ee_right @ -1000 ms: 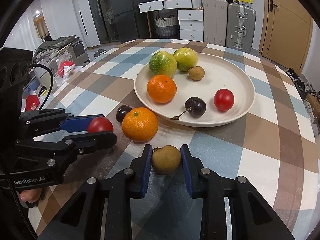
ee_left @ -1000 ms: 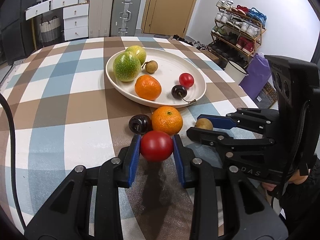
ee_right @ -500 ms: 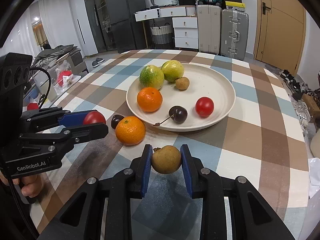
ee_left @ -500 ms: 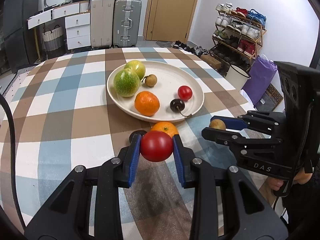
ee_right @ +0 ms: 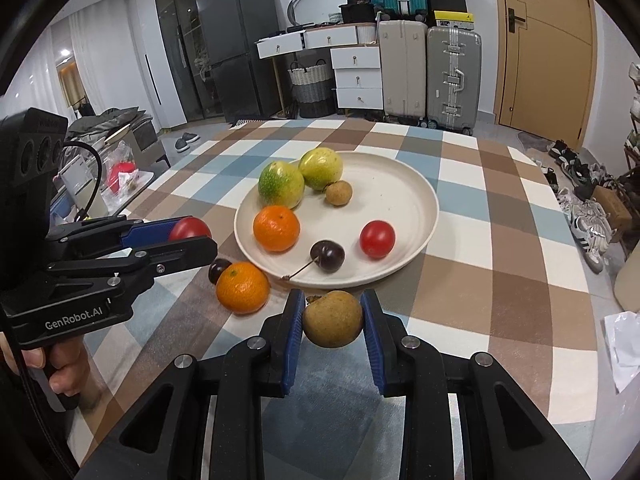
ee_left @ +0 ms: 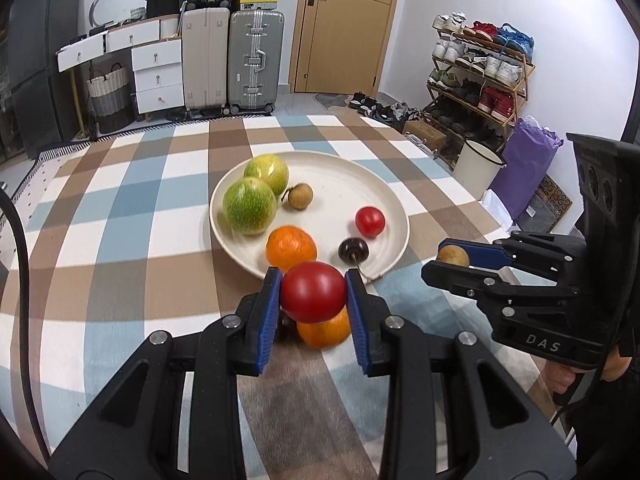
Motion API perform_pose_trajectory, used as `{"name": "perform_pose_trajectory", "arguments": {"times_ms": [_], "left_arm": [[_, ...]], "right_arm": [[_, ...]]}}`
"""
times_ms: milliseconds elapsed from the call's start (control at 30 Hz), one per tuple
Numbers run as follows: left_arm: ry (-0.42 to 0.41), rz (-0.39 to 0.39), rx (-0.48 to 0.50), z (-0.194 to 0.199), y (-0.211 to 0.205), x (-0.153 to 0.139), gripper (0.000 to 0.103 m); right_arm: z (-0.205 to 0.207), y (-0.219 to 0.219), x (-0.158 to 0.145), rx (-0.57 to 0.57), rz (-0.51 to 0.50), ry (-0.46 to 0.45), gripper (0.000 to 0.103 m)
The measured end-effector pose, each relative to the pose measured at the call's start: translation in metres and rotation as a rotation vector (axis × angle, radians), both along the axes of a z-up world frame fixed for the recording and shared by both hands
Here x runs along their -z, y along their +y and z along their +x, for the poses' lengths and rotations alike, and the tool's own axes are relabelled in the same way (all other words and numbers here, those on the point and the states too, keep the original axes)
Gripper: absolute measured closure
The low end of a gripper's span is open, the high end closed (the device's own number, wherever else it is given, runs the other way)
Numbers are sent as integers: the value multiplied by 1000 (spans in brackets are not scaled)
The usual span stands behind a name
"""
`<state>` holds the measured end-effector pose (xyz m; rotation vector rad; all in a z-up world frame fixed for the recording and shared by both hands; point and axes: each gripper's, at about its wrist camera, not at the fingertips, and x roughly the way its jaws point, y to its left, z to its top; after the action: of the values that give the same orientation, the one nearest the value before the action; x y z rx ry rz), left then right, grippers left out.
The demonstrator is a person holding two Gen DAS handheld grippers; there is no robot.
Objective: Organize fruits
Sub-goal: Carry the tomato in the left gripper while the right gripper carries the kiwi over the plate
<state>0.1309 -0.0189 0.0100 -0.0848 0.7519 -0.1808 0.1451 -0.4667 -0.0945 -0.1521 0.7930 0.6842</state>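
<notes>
I had the red tomato [ee_left: 313, 298] pinched in the left gripper [ee_left: 313, 300] fingers and the brown longan [ee_right: 333, 324] pinched in the right gripper [ee_right: 332, 326], both clear of the checked surface [ee_right: 500, 248], just short of the plate [ee_right: 416, 184]. Best to carry each over the rim, lower into bare spots, then release gently. Both grippers tilted downward, side by side.

Left claw [ee_left: 313, 298] and right claw [ee_right: 332, 324] clamped, tilted downward
</notes>
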Motion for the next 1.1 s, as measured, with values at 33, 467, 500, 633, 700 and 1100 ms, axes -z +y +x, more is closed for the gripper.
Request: {"name": "perform_pose_trajectory", "arguments": {"times_ms": [33, 467, 500, 633, 700, 1100], "left_arm": [[-2, 0, 0, 2, 0, -1, 74], [-34, 7, -3, 39, -10, -5, 74], [-37, 13, -5, 41, -11, -5, 74], [-43, 15, -10, 52, -12, -2, 74], [-43, 18, -14, 57, -14, 0, 74], [-54, 27, -18, 84, -17, 11, 74]], "right_arm": [[1, -1, -2, 2, 6, -3, 74], [20, -3, -22, 8, 51, -46, 74], [22, -3, -23, 9, 56, -47, 74], [30, -6, -23, 11, 82, -47, 74], [34, -7, -23, 14, 95, -48, 74], [63, 1, -14, -7, 149, -48, 74]]}}
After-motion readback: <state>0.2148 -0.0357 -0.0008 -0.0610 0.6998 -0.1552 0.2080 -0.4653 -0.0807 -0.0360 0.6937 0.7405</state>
